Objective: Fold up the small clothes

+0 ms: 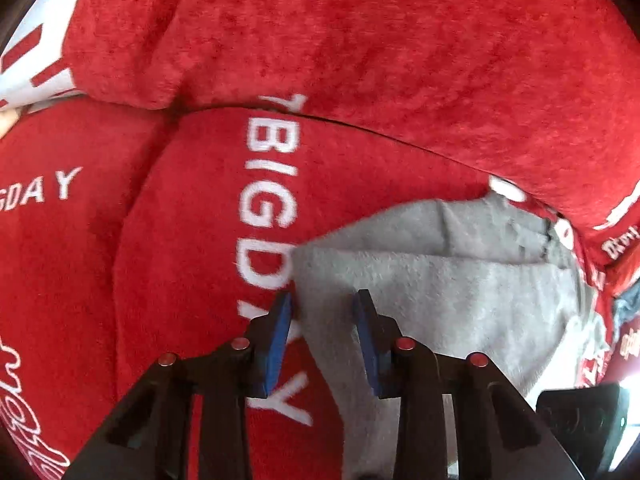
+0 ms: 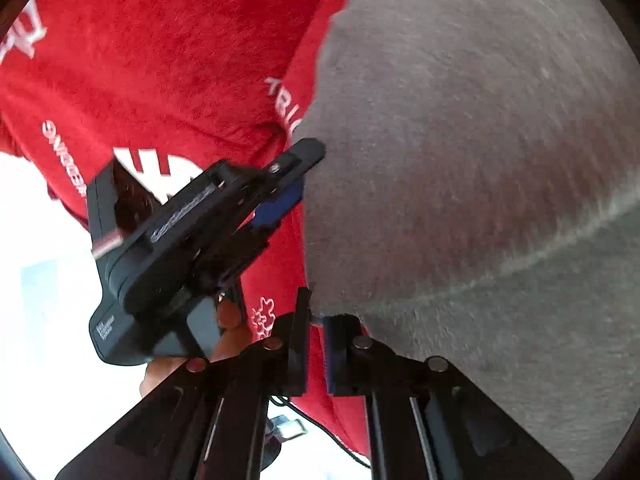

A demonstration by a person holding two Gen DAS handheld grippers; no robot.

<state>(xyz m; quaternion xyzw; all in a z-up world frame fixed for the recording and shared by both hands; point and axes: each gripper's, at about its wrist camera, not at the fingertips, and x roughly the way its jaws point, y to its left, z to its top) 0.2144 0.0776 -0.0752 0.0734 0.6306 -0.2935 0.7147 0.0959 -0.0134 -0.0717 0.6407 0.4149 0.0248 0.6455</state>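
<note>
- One red plush cover (image 1: 400, 52) with white lettering fills the background of both views; the words "BIGDAY" show on it twice in the left wrist view, once just left of the grey garment and once well to its left.
- One grey garment (image 1: 460, 280) lies on the red cover, with one fold line running across its upper part; in the right wrist view the same grey cloth (image 2: 480, 160) fills the right side, blurred.
- Two sets of tongs are in view. The left tongs (image 1: 324, 300) point steeply down at the garment's left edge, jaws partly apart; the edge lies between the blue pads (image 1: 280, 340), and whether they press on it I cannot tell.
- The right tongs (image 2: 316, 320) are clenched, with a corner of the grey garment pinched between the jaws at its lower left edge.
- One hand (image 2: 232, 328) shows, gripping the left tongs' handle to the left of the garment.
</note>
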